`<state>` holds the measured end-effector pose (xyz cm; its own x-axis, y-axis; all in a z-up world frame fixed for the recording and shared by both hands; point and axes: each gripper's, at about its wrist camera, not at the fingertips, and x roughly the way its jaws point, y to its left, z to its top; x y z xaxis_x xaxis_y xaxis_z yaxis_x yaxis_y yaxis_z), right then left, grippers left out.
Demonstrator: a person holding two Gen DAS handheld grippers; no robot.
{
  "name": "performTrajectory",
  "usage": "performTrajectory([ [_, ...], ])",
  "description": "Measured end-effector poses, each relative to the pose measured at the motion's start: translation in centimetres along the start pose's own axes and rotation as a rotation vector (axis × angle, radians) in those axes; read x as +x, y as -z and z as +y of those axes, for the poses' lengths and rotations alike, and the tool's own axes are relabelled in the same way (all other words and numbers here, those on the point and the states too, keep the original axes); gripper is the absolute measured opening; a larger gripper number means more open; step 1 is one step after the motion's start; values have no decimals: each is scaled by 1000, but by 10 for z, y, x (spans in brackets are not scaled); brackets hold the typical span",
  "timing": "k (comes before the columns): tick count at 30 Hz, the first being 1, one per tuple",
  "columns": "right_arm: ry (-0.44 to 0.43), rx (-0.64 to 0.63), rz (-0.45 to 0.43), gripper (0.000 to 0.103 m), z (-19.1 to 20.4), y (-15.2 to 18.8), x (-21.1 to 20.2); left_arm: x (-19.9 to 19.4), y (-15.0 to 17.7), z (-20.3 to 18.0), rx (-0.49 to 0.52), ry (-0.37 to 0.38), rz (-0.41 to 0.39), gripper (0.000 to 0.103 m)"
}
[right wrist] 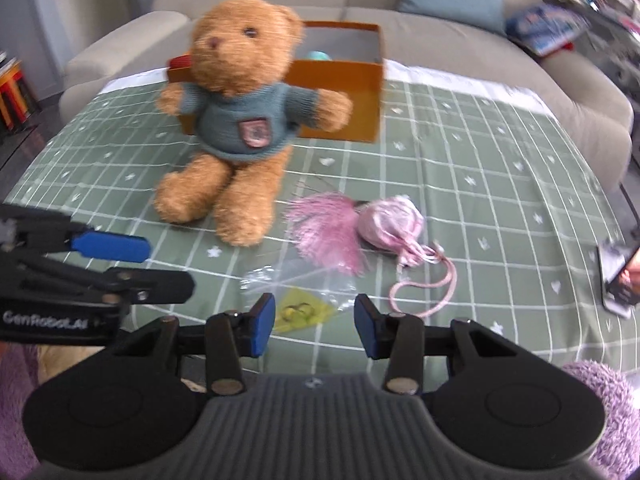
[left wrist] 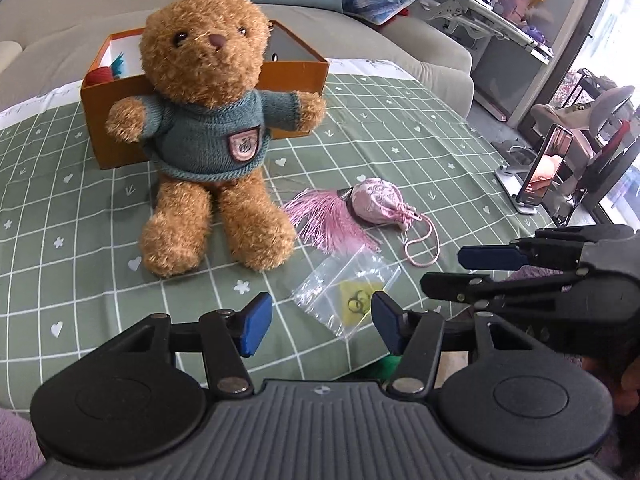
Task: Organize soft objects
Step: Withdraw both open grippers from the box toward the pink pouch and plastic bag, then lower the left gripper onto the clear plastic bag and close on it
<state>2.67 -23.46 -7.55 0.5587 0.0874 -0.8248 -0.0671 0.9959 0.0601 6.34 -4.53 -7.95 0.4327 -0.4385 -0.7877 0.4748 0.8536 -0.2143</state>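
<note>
A brown plush teddy bear sits upright near the middle of a table covered in a green cloth with a white grid, its back touching the front wall of an open orange box. The bear wears a knitted teal sweater with a small pink badge on the chest, arms spread wide, legs stretched forward. The left wrist view shows it sharply, down to the curly fur and two dark eyes; the right wrist view shows the same bear blurred and from slightly further right. Just beside the bear's foot lies a pink satin pouch with a long tassel and a looped cord, and nearer the cameras a clear zip bag holding a yellow slip. Only the left view shows a red item and a teal scrap in the box's left corner, plus a phone on a stand off the table's right edge. Only the right view shows a pale teal object inside the box and shelves at the far left. The left gripper hangs over the near edge with its blue pads moderately apart and nothing between them. The right gripper is likewise parted, somewhat narrower, gripping nothing, the zip bag visible beyond its gap. A beige sofa stands behind the table.
</note>
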Motion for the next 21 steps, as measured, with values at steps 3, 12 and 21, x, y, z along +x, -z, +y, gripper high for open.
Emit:
performTrajectory([
  [3,-30,22,14,44,-12,-9,-3,7,-5,-7,33,17,-9,69],
  [12,50,-7,59,46,-41,-7,11,46,-9,-33,242,66,31,77],
  [21,27,90,86,45,-59,-3,31,87,-2,-37,277,63,70,82],
])
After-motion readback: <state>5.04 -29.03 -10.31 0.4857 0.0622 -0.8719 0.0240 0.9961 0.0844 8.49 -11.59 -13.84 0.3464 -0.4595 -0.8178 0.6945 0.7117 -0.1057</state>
